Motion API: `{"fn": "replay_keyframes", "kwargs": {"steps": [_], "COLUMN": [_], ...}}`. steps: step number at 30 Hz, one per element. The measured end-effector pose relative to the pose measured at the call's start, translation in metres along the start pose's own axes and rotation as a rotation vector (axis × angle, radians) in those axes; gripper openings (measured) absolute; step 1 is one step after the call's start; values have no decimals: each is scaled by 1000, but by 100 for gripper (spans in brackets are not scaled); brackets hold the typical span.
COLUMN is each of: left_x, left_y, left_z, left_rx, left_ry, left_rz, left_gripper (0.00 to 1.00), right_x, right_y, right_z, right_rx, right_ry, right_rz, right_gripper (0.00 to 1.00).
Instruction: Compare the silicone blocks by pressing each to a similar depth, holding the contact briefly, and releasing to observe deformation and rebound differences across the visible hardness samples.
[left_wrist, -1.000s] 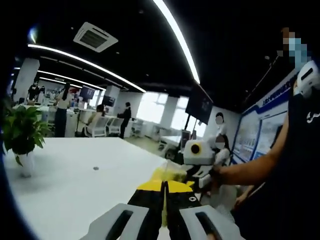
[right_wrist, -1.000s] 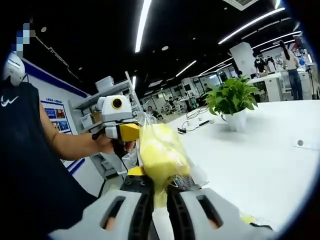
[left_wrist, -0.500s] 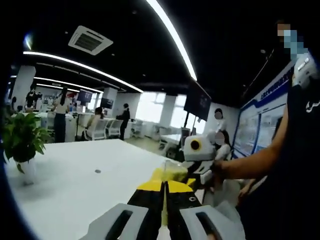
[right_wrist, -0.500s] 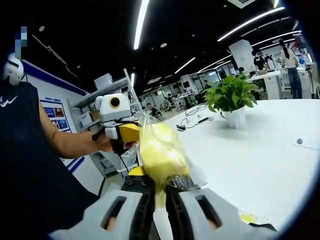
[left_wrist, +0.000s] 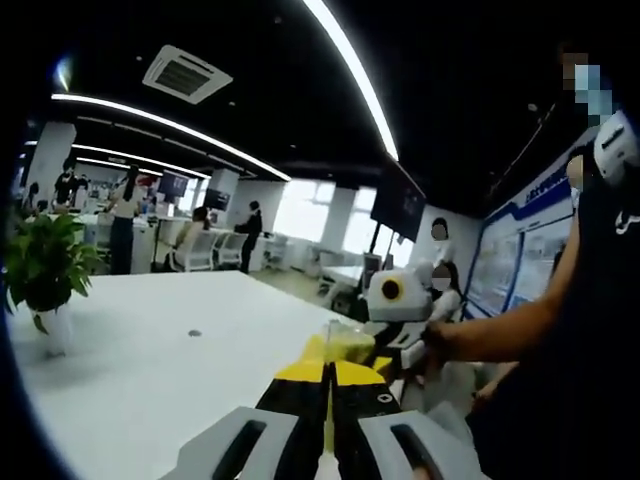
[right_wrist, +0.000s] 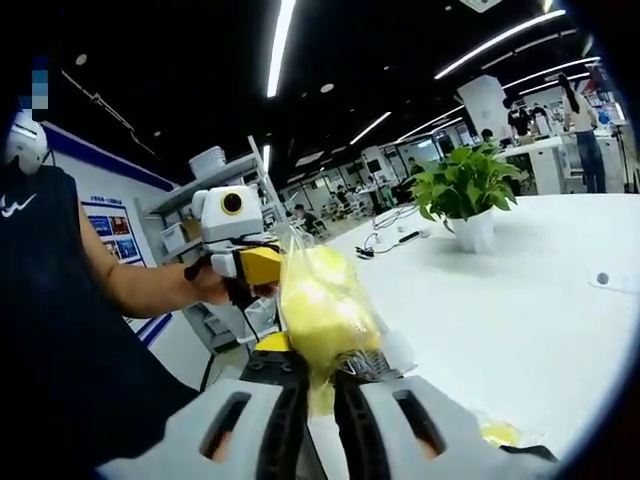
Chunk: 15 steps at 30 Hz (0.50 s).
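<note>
A clear plastic bag (right_wrist: 320, 305) with a soft yellow block inside stands up between the jaws of my right gripper (right_wrist: 318, 365), which is shut on its lower part. From the left, my left gripper (right_wrist: 262, 268) reaches the bag's upper corner with its yellow-tipped jaws. In the left gripper view my left gripper (left_wrist: 328, 368) is shut, a thin sliver of the bag's film caught between its jaws, and the yellow bag (left_wrist: 345, 346) hangs just past the tips. The right gripper (left_wrist: 378, 352) holds it from the right. Both are held in the air beside the white table (right_wrist: 520, 320).
A potted green plant (right_wrist: 465, 185) stands on the table (left_wrist: 150, 360), also visible as a plant (left_wrist: 45, 265) at left. A small round dot (right_wrist: 601, 279) marks the tabletop. Another yellow piece in plastic (right_wrist: 497, 432) lies near the edge. The person's arm (right_wrist: 130, 285) is close; people stand far back.
Both views have shifted only slightly with the hands. The bag stays held between the two grippers, with no visible change in grip.
</note>
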<state>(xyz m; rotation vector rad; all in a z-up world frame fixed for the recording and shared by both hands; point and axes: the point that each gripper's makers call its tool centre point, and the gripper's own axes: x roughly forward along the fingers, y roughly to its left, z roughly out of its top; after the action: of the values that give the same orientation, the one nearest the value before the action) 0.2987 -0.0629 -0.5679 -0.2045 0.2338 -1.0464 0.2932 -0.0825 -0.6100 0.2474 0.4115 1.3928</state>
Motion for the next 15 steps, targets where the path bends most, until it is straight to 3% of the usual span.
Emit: {"fn": "replay_keyframes", "kwargs": {"steps": [5,6,7,8,15], "left_x": [-1,-1,0,0,1], "left_y": [3,6,4,3,4], "left_z": [-3,-2,-2,-2,3], "left_rx": [-2,77,87,57,57], "left_ry": [2,-7,-11,-10,-33], "left_rz": [11,20,23,18,23], "left_gripper": [0,0,0,0,0], "right_x": [3,3,3,2,2], "right_y": [-2,-3,-4,-4,-3], "right_z": [-2,-3,-2,-1,4], "right_rx": [3,17,9,-8,20], "right_ry": [11,16,14,9,-4], "right_rz": [-16,-16,-17,-17,3], "right_gripper": [3,3,2,2,1]}}
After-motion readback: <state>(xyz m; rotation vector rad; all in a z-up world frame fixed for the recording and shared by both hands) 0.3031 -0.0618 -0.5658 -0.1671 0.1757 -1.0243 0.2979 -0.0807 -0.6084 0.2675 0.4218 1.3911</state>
